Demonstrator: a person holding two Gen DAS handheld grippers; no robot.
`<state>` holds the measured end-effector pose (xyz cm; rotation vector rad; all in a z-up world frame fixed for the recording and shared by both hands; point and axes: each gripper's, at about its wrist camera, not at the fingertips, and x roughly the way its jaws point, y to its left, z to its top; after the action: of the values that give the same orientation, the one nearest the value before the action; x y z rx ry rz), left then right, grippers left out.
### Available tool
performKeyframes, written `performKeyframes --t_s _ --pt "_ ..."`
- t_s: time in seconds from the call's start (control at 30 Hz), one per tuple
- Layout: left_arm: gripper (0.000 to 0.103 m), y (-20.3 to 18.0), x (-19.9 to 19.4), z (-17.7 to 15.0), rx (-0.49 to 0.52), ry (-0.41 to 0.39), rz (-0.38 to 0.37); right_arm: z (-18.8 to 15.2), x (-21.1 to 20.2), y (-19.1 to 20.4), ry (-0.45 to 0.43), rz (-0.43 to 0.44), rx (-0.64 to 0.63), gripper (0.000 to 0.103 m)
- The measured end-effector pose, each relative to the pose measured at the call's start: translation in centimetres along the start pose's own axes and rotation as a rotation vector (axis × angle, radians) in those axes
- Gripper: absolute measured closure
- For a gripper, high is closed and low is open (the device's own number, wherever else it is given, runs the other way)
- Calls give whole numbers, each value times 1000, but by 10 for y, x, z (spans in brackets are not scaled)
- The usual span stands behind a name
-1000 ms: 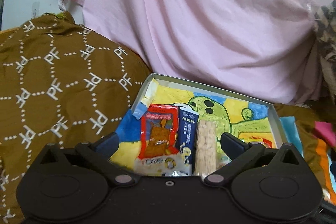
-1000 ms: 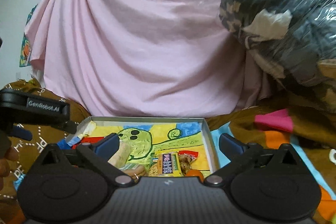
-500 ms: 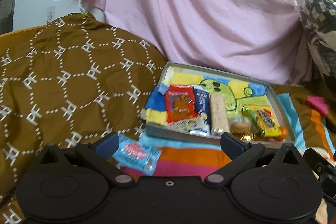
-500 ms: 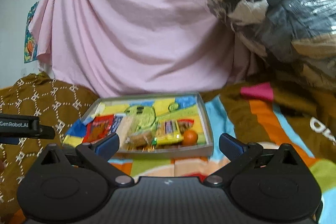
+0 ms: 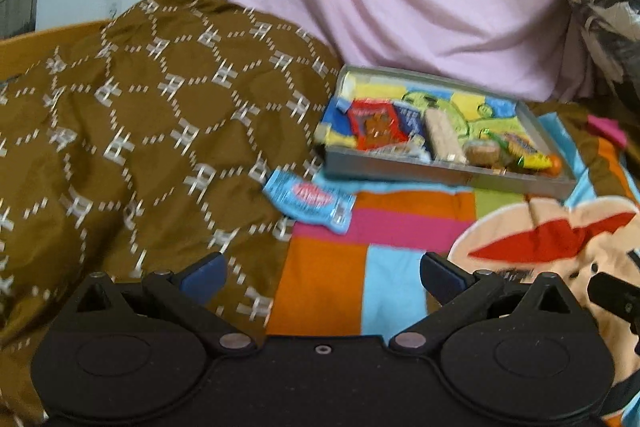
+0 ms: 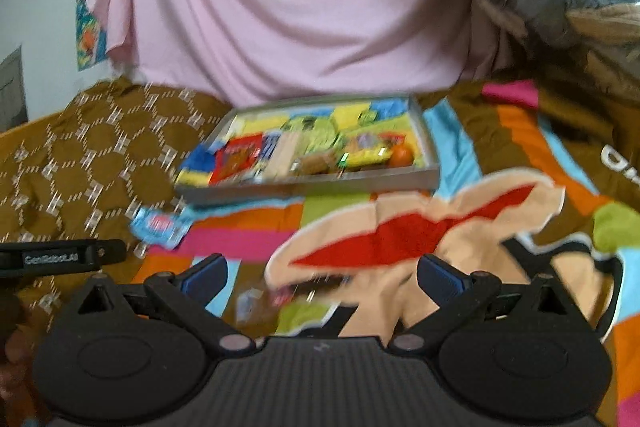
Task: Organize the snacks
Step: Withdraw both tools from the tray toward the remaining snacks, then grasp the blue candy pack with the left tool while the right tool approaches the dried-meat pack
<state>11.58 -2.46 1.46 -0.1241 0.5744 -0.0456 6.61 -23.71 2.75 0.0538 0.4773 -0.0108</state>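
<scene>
Snacks: several packets lie in a row along the near side of the grey tray (image 5: 448, 175), which rests on a colourful blanket (image 5: 400, 215) on a bed, at about 1 o'clock in the left wrist view.
Tray contents: a red packet (image 5: 374, 125), a dark blue packet (image 5: 412, 121), a pale biscuit bar (image 5: 440, 137), a brownish round item (image 5: 482, 150), a yellow wrapped bar (image 5: 524, 151) and a small orange item (image 5: 554, 161) at the right end; labels are too blurred to read.
Loose snack: a light blue packet (image 5: 310, 199) lies outside the tray, just beside its near left corner, where the brown patterned quilt (image 5: 140, 131) meets the blanket; in the right wrist view it sits at about 10 o'clock (image 6: 160, 225).
Possible further items: small blurred shapes (image 6: 250, 303) on the blanket between the right fingers; I cannot tell whether they are snacks.
Left hand-held gripper (image 5: 322, 273): jaws wide apart, nothing between them, well apart from the tray.
Right hand-held gripper (image 6: 322, 273): jaws wide, empty, also away from the tray.
Progress: by my judgement most of the work is done, since the tray is already lined with packets; at least the light blue packet is left to collect.
Next step: probably the left side, being nearer, takes that packet and places it in the tray's free far half.
</scene>
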Motion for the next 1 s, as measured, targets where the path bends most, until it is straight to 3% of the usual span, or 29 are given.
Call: performKeyframes --t_s 0.43,0.7,1.0 --pt "1 20 1 -16 4 89 41 -24 18 23 147 69 -46 0" --pt "1 20 7 -11 50 91 34 -27 31 27 179 77 -50 0" --pt "1 17 23 -4 24 93 63 -26 47 26 208 78 -40 0"
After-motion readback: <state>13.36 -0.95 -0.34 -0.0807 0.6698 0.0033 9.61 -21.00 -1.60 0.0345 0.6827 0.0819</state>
